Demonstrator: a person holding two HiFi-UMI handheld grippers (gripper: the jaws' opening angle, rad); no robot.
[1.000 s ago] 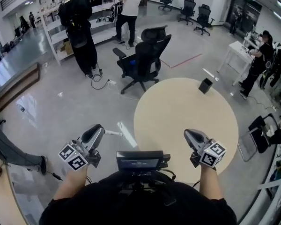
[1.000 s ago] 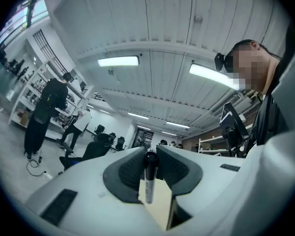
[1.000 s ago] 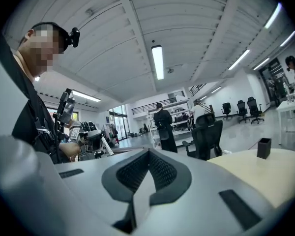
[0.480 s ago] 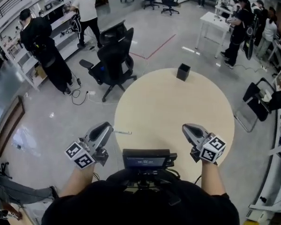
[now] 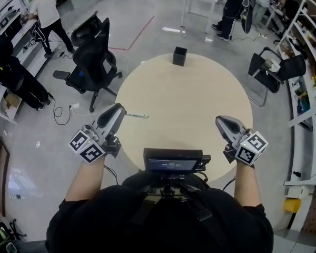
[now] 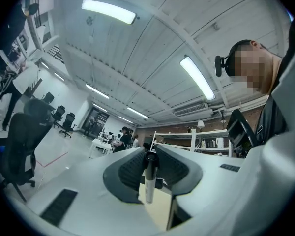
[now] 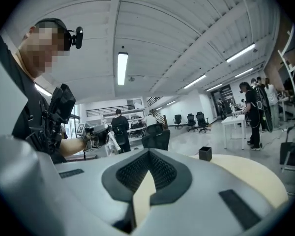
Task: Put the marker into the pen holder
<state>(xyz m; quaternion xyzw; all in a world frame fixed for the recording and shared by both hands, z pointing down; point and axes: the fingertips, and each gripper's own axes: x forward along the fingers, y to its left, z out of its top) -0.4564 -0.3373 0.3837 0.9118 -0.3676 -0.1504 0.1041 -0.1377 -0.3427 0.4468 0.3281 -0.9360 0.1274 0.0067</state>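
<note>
Our left gripper (image 5: 119,111) clamps the marker (image 5: 137,115) over the table (image 5: 200,104) edge; our right gripper (image 5: 221,122) is closed, empty; the holder (image 5: 179,56) stands far across, so the marker could pivot in the grip and miss it.

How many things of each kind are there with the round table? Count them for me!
Marker: 1
Pen holder: 1
Grippers: 2 (left gripper, right gripper)
Table: 1
Total: 5
</note>
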